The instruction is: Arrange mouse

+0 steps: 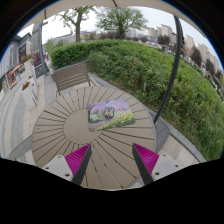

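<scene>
- Gripper [110, 160]: fingers spread wide apart, nothing held between them; magenta pads [77, 158] face inward.
- Support: a round slatted wooden table [55, 128] lies under and ahead of the fingers.
- Mouse pad [111, 114]: a rectangular printed mat rests on the table beyond the fingers, near the table's middle — the print shows purple and green tones; no writing can be read.
- Mouse: cannot be made out with certainty on the pad or table.
- Surroundings: a wooden bench [71, 75] stands beyond the table; a green hedge [150, 70] runs alongside; a dark curved pole [177, 62] rises beside the table — trees and buildings behind.
- Brands, labels: none legible.
</scene>
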The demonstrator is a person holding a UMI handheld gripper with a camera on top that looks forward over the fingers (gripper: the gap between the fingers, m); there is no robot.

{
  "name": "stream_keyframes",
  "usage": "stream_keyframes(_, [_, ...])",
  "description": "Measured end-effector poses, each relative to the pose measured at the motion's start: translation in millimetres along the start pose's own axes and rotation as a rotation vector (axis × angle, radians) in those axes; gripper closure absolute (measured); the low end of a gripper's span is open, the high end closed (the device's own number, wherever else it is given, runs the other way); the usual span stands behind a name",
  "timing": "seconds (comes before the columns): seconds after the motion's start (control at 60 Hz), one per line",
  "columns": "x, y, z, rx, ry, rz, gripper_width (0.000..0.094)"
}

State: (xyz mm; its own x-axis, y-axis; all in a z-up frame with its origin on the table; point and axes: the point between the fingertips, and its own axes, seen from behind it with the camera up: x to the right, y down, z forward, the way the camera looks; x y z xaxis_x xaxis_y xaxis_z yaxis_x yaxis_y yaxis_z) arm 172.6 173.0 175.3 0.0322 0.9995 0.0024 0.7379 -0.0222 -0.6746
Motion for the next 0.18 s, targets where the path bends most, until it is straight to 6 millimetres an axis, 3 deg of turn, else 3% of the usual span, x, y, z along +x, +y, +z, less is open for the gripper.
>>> stream_keyframes(0.183, [-6.4, -1.5, -2.3, 0.011, -0.009, -0.015, 0.0088])
